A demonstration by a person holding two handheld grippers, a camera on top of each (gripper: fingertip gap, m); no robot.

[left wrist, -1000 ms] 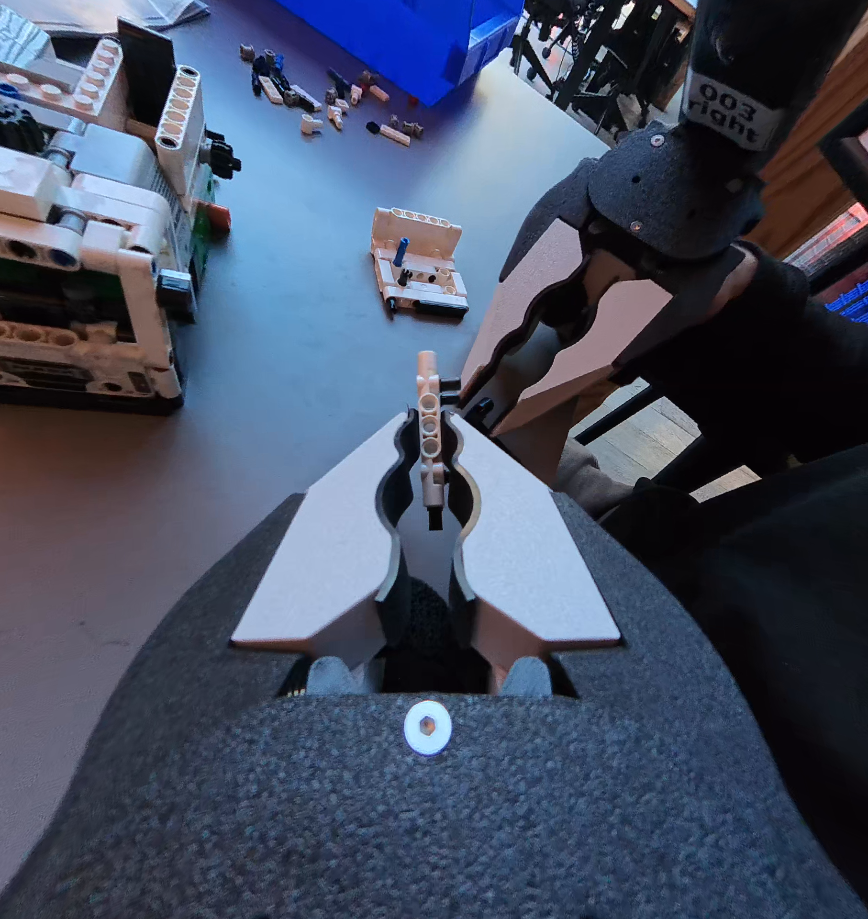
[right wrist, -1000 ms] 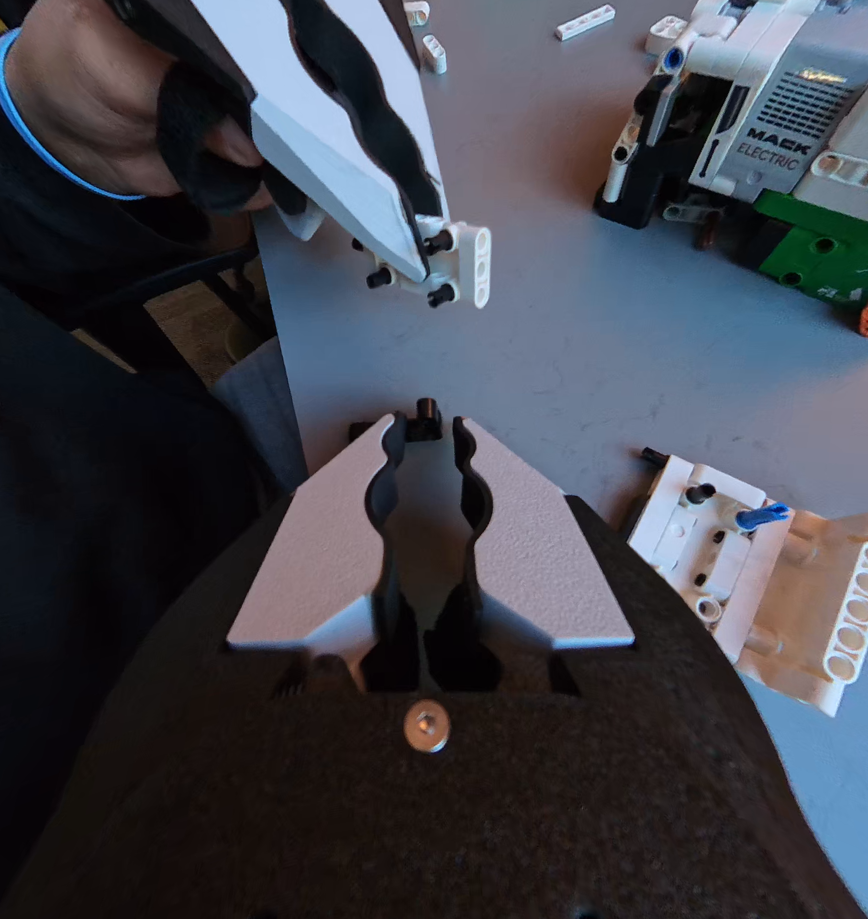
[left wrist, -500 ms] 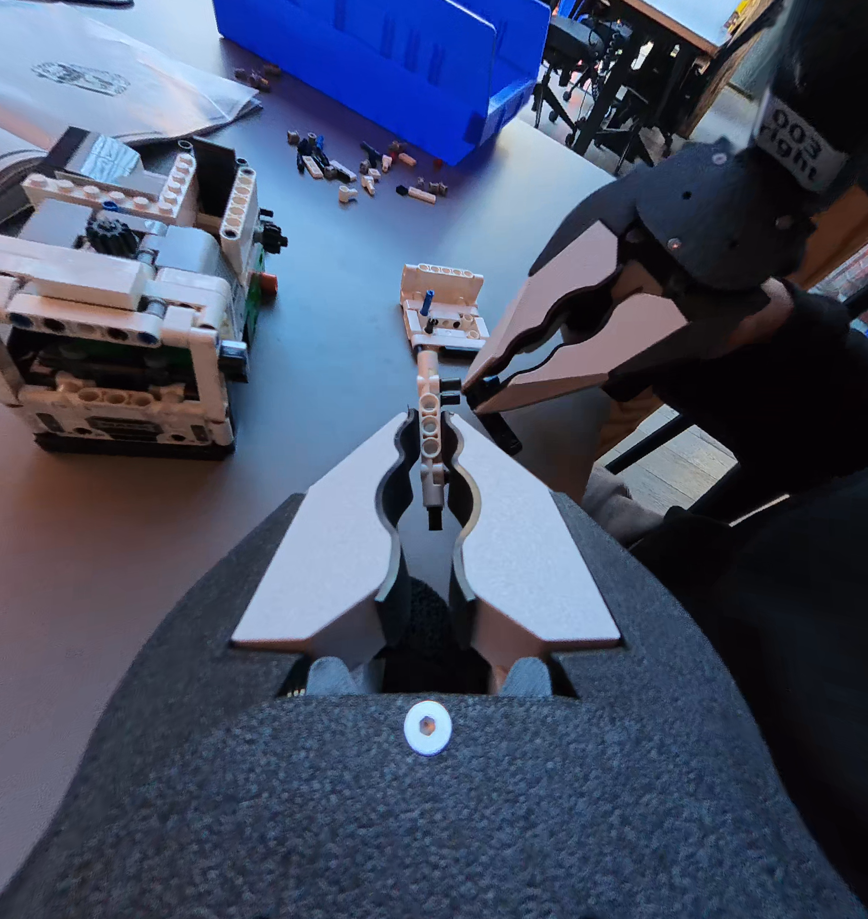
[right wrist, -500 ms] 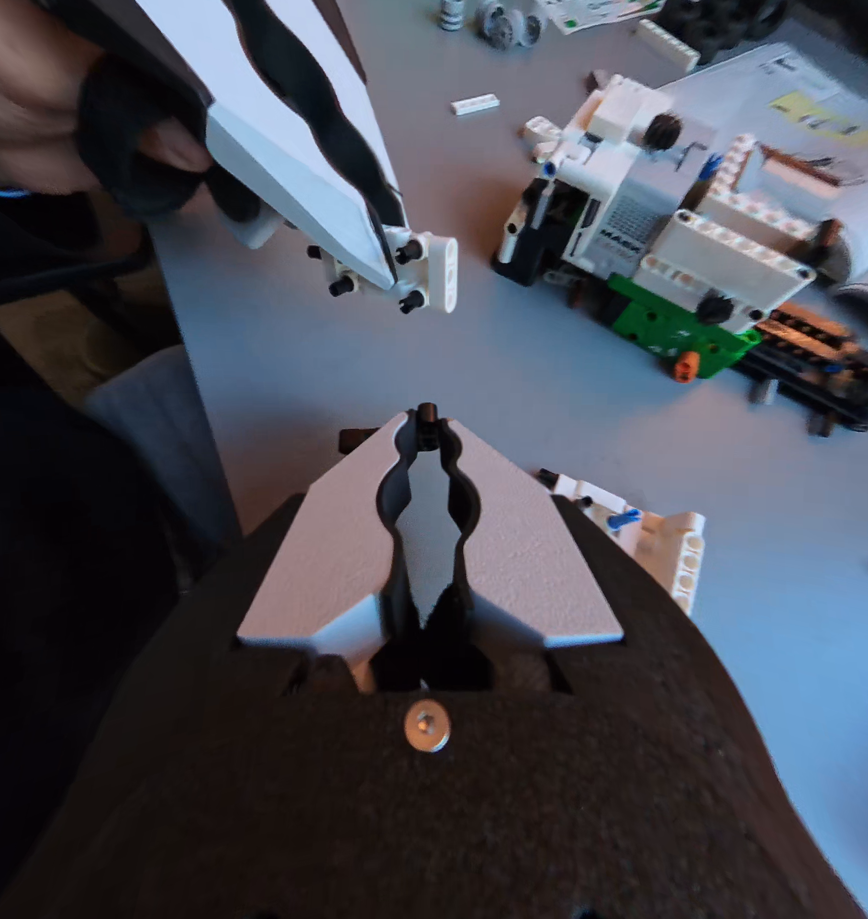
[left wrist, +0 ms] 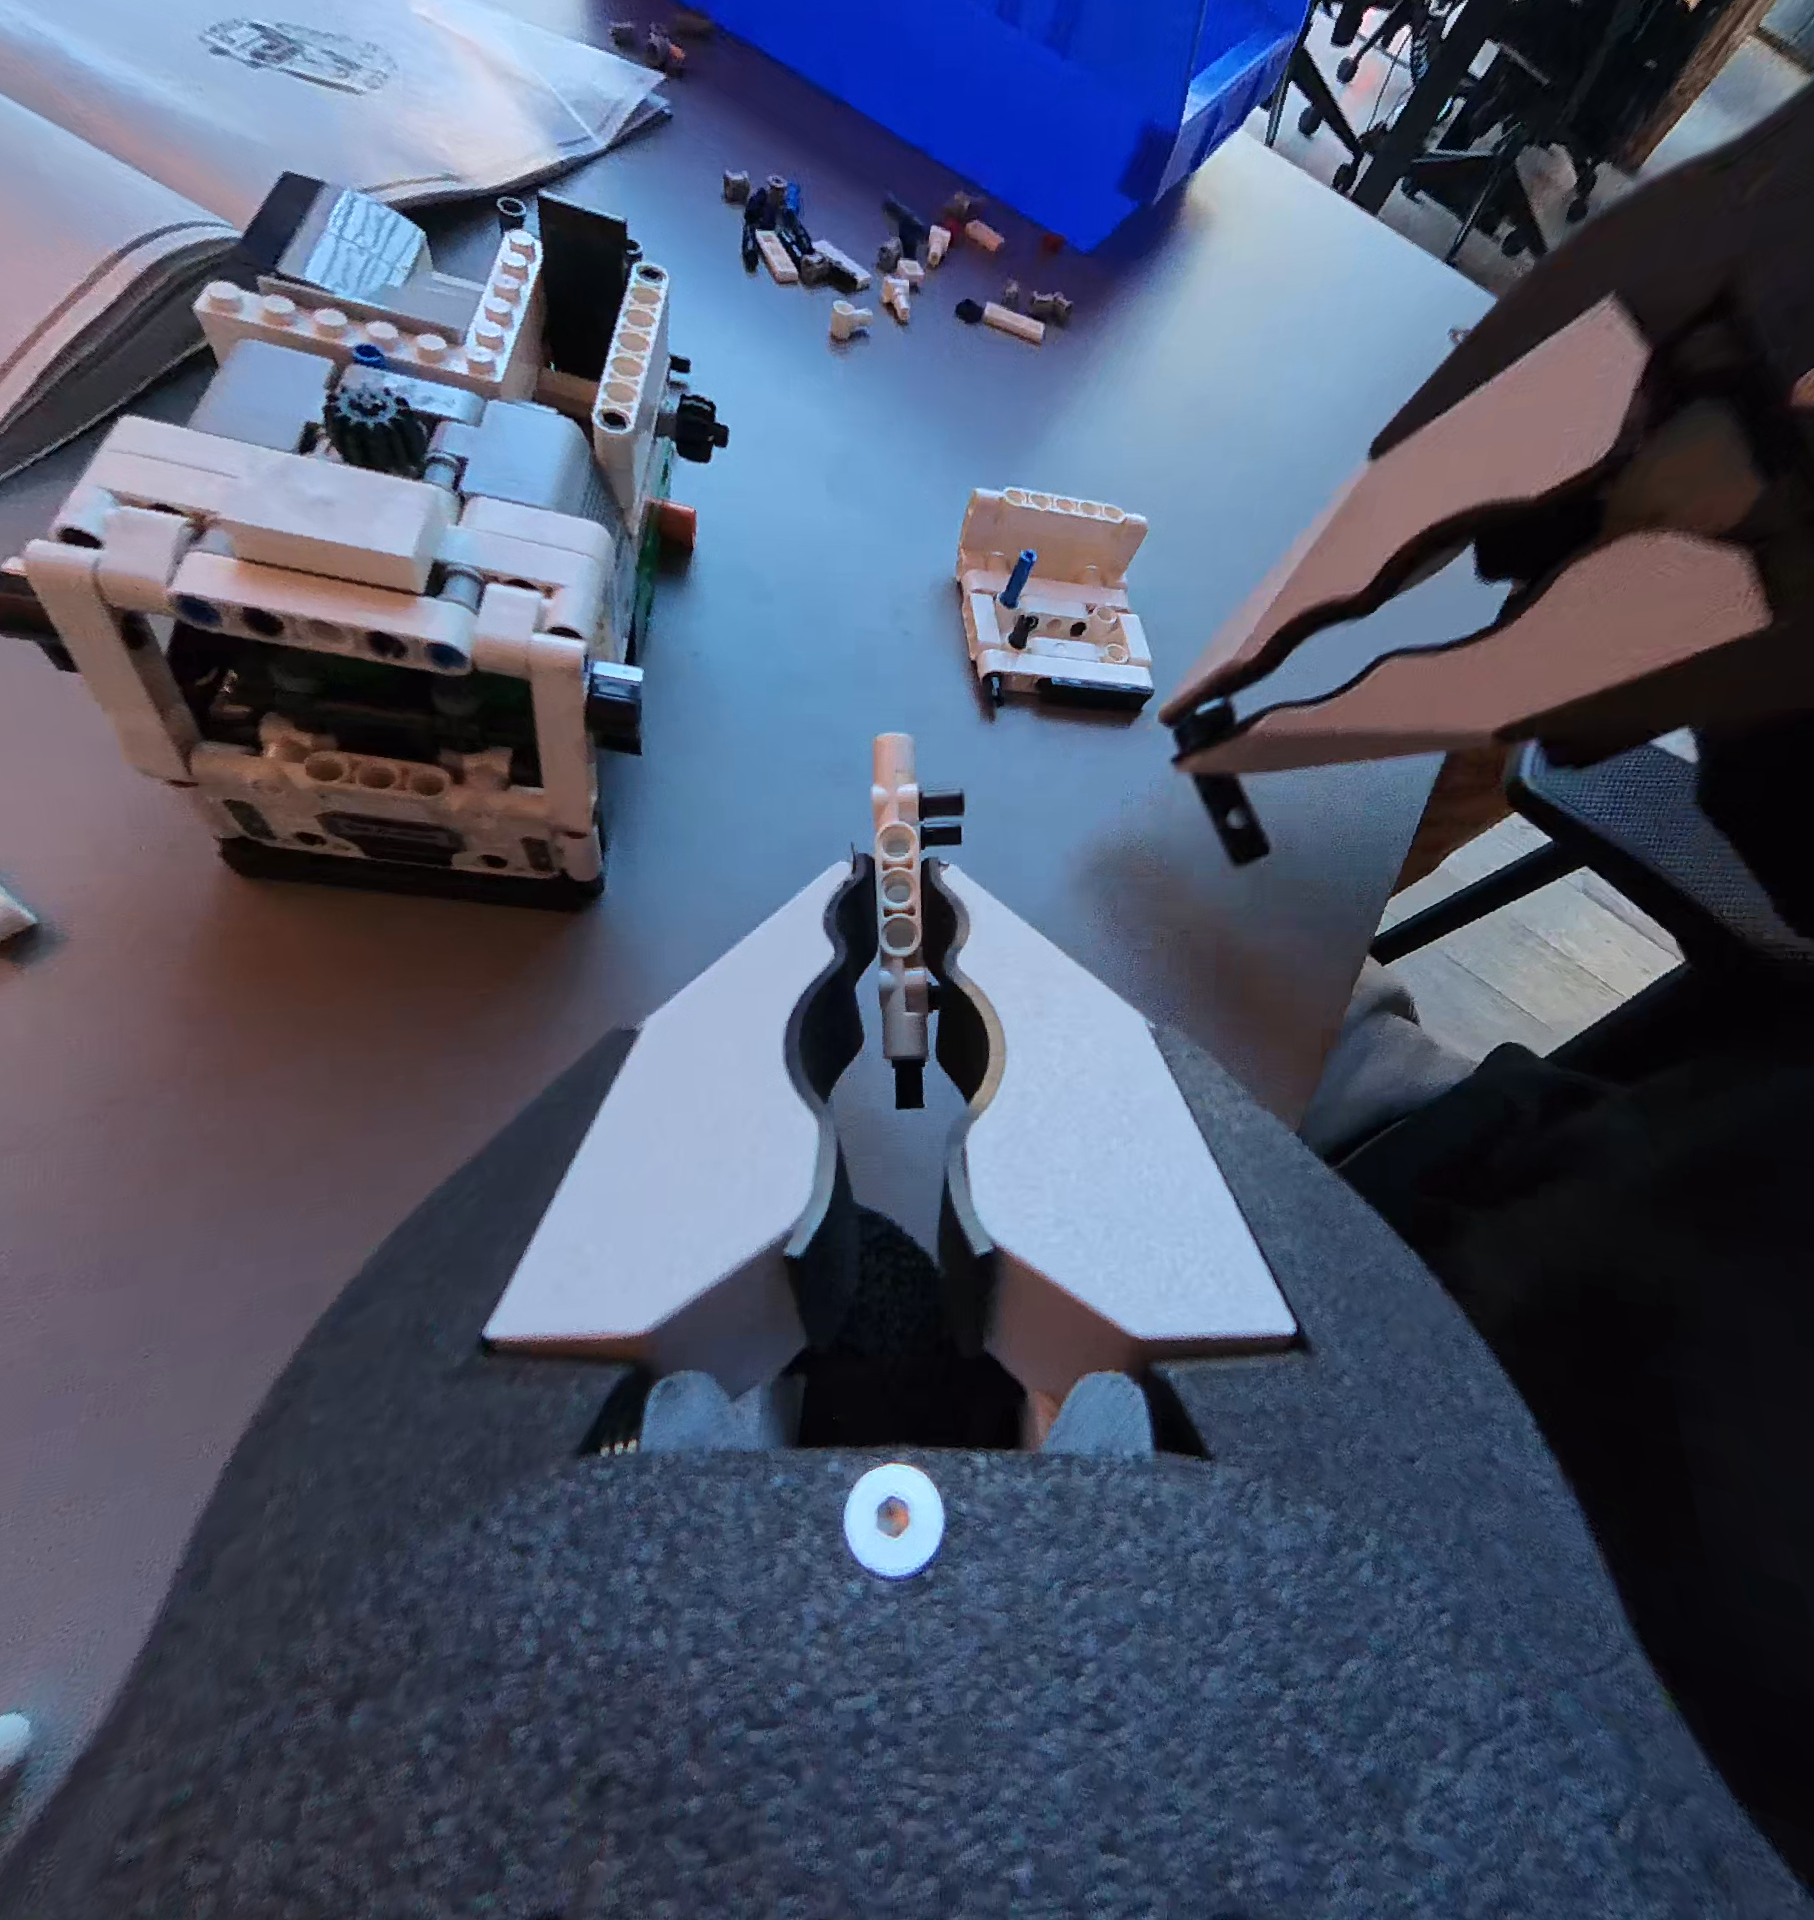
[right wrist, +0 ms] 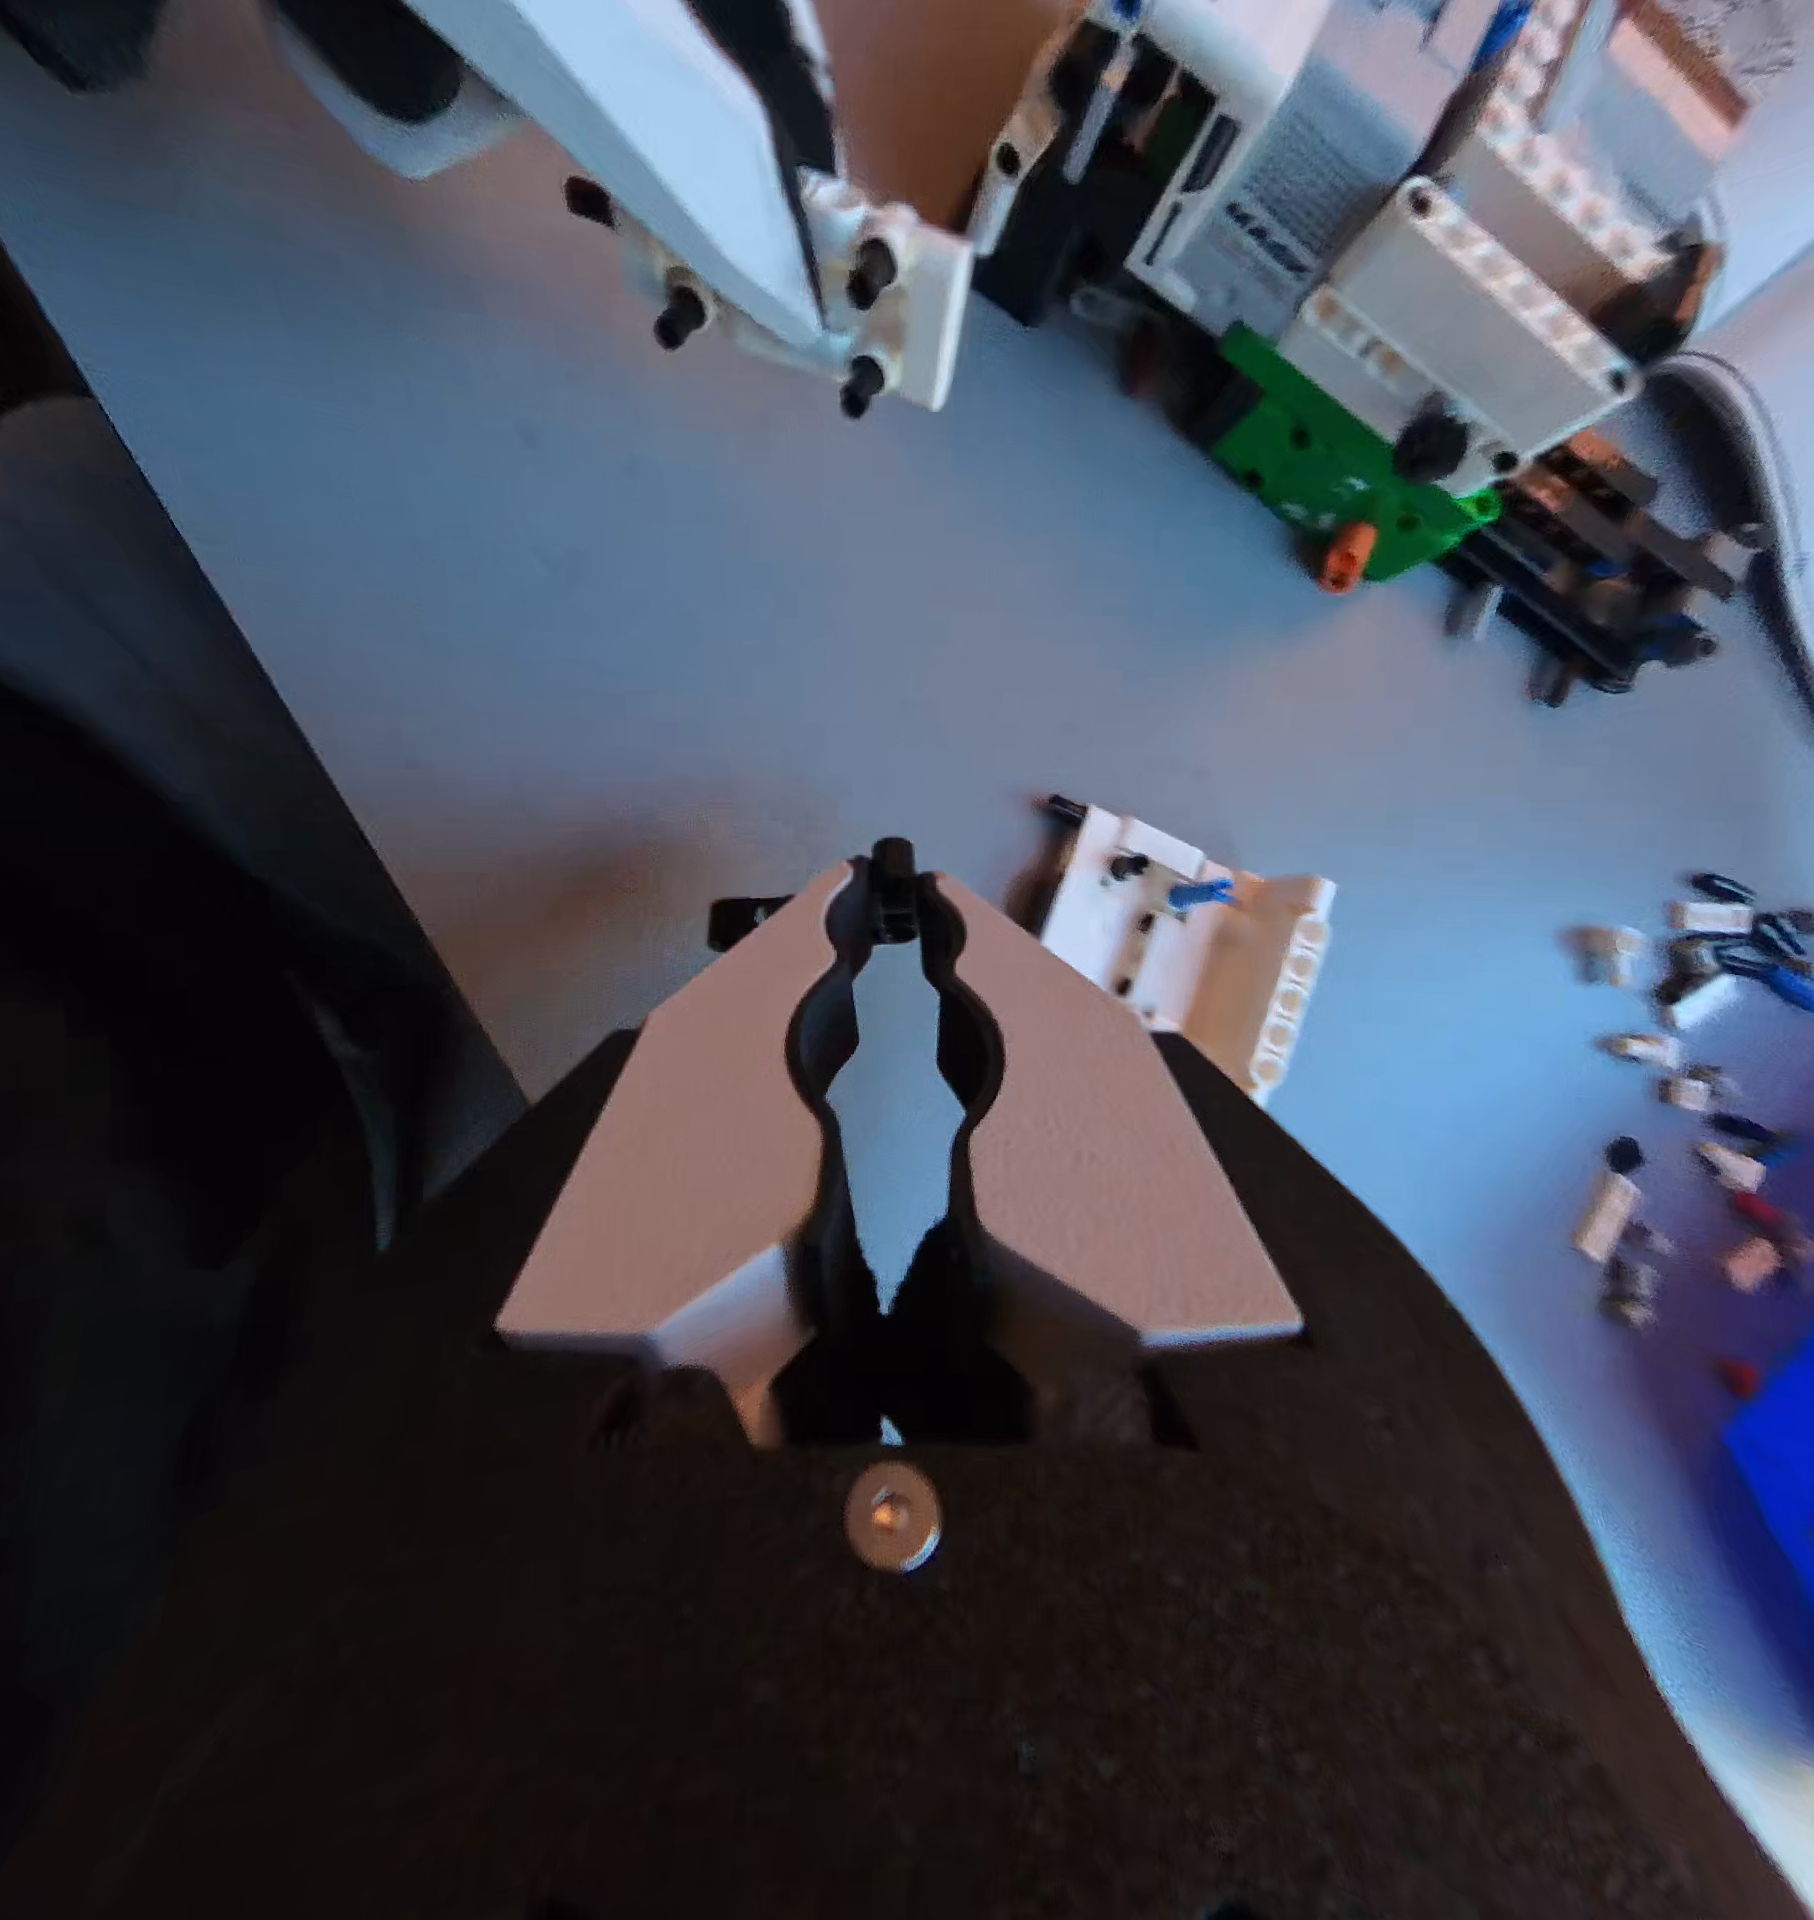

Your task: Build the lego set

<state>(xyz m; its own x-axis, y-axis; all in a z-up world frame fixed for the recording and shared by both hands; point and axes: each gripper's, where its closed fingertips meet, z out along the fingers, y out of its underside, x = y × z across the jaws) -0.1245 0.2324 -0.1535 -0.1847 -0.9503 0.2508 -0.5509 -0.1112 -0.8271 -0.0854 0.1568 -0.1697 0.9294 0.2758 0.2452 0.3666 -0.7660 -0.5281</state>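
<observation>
Lego white beam [left wrist: 898, 914] with black pins sticking out its side sits pinched between the left gripper [left wrist: 898, 883] fingers, held upright above the table [left wrist: 259, 1143], near its front edge. Right gripper [right wrist: 890, 894] fingers are nearly closed on a small black pin [right wrist: 890, 883] at the very tips; a thin black part pokes out beside them, unclear if attached.

Change vs half a second ago: the right gripper was tip-to-tip with the beam, now it has swung off to the side and sits well apart from it in the left wrist view [left wrist: 1209, 727]. Pin is in the fingers as before, so the insert looks not done, or aborted. Right wrist view is motion-blurred, so the move is ongoing. Both views have shifted to show more of the table.

Judgement: pin-into-beam step pending; likely re-aligning or heading to another spot.

Farther out: small white sub-assembly [left wrist: 1059, 613] with a blue pin lies flat mid-table. Partly built truck [left wrist: 342, 582], white and grey with green side, stands to the left. Loose small pieces [left wrist: 882, 260] are scattered beyond, just before the blue bin [left wrist: 986, 94]. Instruction booklet [left wrist: 207, 125] far left.
</observation>
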